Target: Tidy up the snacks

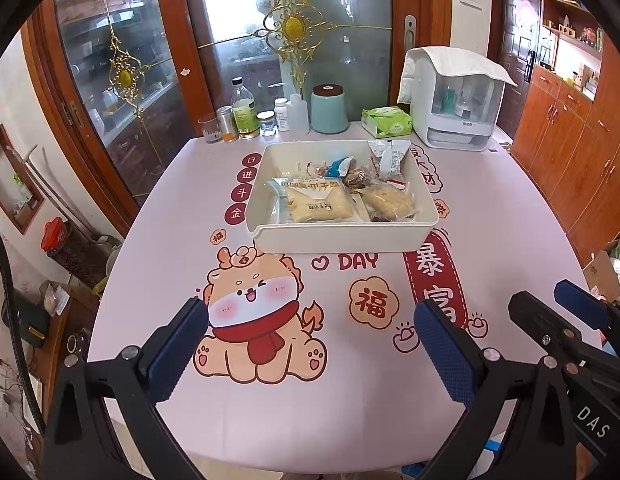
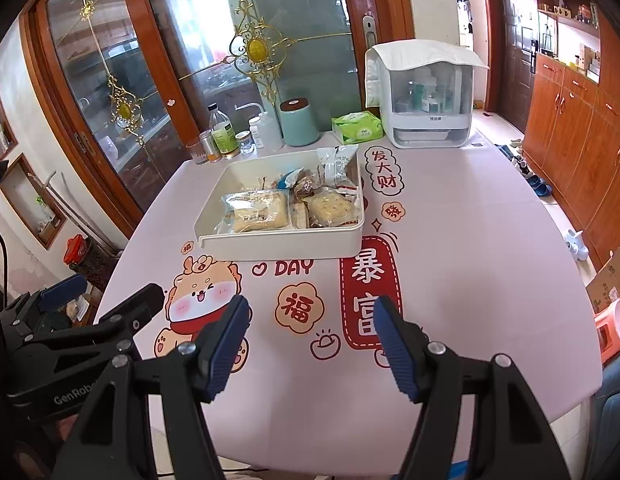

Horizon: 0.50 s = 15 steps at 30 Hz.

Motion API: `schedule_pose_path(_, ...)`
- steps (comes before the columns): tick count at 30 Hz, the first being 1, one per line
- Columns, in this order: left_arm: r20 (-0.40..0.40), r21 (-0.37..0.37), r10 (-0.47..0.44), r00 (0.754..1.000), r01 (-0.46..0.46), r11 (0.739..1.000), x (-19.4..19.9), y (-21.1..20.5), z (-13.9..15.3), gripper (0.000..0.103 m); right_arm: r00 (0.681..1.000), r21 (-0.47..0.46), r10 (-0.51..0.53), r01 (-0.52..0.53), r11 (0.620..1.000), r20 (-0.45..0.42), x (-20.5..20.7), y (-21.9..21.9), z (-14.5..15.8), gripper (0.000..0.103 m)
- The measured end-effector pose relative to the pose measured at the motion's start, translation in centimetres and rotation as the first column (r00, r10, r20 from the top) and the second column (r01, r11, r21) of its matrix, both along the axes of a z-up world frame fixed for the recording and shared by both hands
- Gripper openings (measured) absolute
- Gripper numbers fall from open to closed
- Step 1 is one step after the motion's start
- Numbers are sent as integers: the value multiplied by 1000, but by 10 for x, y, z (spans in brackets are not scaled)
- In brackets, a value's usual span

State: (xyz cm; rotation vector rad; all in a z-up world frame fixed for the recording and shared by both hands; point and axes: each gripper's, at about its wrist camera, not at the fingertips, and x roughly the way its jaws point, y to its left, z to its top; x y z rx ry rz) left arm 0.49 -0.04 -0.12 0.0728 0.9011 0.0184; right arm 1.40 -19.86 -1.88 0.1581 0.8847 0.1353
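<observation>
Both your left gripper (image 1: 310,344) and right gripper (image 2: 310,344) hang apart and empty, so approach the cream rectangular plastic tray (image 1: 342,236) at frame centre squarely, snack packets (image 1: 318,204) seemingly all inside.

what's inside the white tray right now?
The white tray holds wrapped snacks: a large bread pack front left, a round pastry pack front right, and a white pouch leaning on the far right corner. Smaller wrappers behind overlap; anything beneath is hidden.
</observation>
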Motion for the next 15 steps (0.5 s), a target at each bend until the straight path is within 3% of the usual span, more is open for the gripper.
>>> schedule_pose_path(15, 0, 0, -1, 1000, 1, 1000, 0, 0, 0, 102, 1000, 0, 0, 0, 1000, 0, 0, 0, 0, 65)
